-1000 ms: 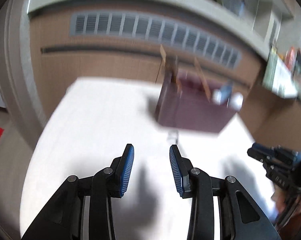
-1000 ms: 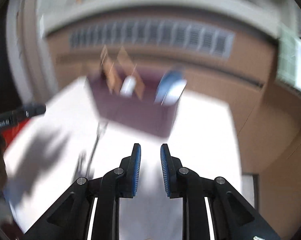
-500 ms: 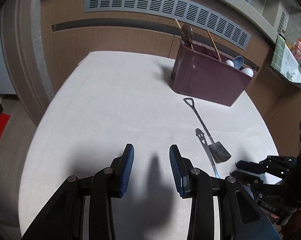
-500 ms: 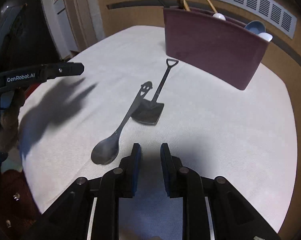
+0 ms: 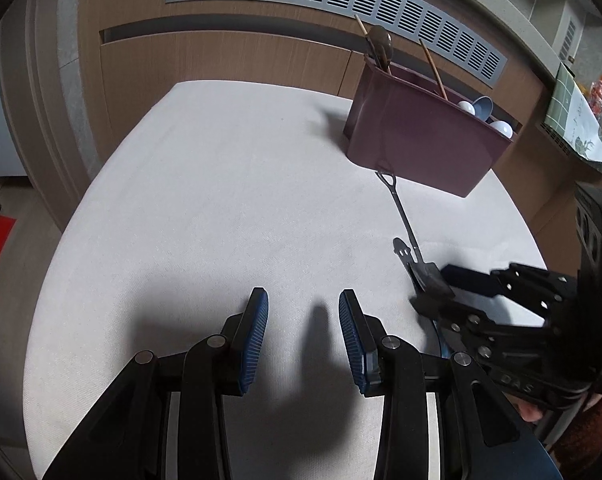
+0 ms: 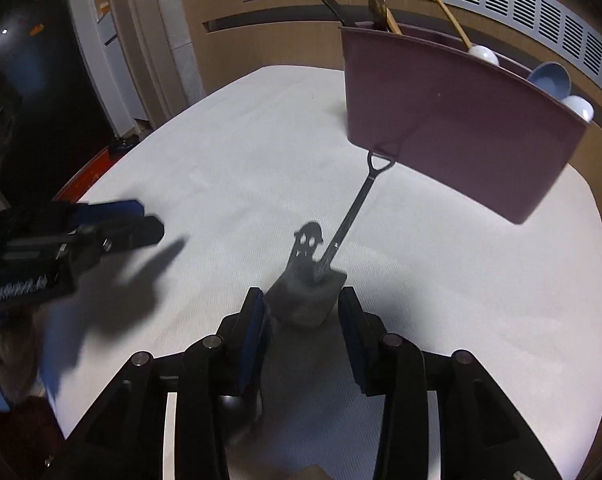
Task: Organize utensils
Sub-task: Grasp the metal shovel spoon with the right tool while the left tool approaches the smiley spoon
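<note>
first, left wrist view: left gripper (image 5: 303,336) at lower centre, blue-padded jaws held well apart, nothing between them, only bare white cloth-covered table (image 5: 221,200) and a shadow beneath. seen at upper right of the frame: maroon rectangular plastic utensil holder (image 5: 425,140) standing on the table near its far edge, with wooden chopsticks (image 5: 433,66), a dark brown spoon (image 5: 381,46), white round-ended spoons (image 5: 501,128) and a pale blue ceramic spoon (image 5: 483,106) sticking up out of it. lying at right centre, in front of the holder: dark metal shovel-shaped spoon (image 5: 403,216), d-shaped handle end touching or just short of the holder's base, blade toward the lower right. just beside it, dark metal spoon with a smiley-face cut-out handle (image 5: 403,250), mostly covered. reaching in from the right edge: right gripper (image 5: 441,284), blurred, its tips over the shovel's blade.

then, right wrist view: right gripper (image 6: 303,316) at lower centre, jaws opening, spread wide on either side of the shovel-shaped spoon's (image 6: 355,208) blurred blade; pads not pressing on it as far as can be told. smiley-handled spoon (image 6: 307,242) just left of the shovel's shaft, its bowl hidden under the gripper. utensil holder (image 6: 453,128) at upper right, shovel handle end at its lower edge. left gripper (image 6: 141,220) at left centre, blurred, above the table (image 6: 229,160), well apart from both spoons.
</note>
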`<control>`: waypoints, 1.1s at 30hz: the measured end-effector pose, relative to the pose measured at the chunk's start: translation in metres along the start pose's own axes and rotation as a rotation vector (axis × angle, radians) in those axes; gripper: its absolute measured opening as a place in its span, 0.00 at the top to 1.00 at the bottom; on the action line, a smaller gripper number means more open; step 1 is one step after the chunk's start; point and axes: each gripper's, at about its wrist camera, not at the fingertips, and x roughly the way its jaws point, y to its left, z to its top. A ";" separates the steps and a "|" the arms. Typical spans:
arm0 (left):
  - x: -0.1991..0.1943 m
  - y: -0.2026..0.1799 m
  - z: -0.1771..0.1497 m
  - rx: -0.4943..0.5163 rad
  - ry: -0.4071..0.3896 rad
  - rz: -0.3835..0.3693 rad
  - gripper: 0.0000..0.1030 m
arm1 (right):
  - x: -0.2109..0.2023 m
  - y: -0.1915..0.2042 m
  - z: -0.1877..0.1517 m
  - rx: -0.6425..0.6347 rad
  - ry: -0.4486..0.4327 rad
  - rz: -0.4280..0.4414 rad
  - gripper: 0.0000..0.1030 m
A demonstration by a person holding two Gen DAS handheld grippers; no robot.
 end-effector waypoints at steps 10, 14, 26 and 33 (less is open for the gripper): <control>0.001 -0.013 -0.006 0.047 0.018 -0.022 0.63 | -0.030 -0.032 -0.032 0.098 -0.037 -0.102 0.73; 0.001 -0.039 -0.011 0.119 0.033 -0.083 0.63 | -0.051 -0.056 -0.064 0.141 -0.047 -0.211 0.73; 0.007 -0.136 -0.051 0.456 0.043 -0.058 0.63 | -0.079 -0.053 -0.101 0.208 -0.047 -0.239 0.70; 0.009 -0.108 -0.048 0.408 0.037 0.012 0.63 | -0.087 -0.057 -0.113 0.233 -0.072 -0.202 0.65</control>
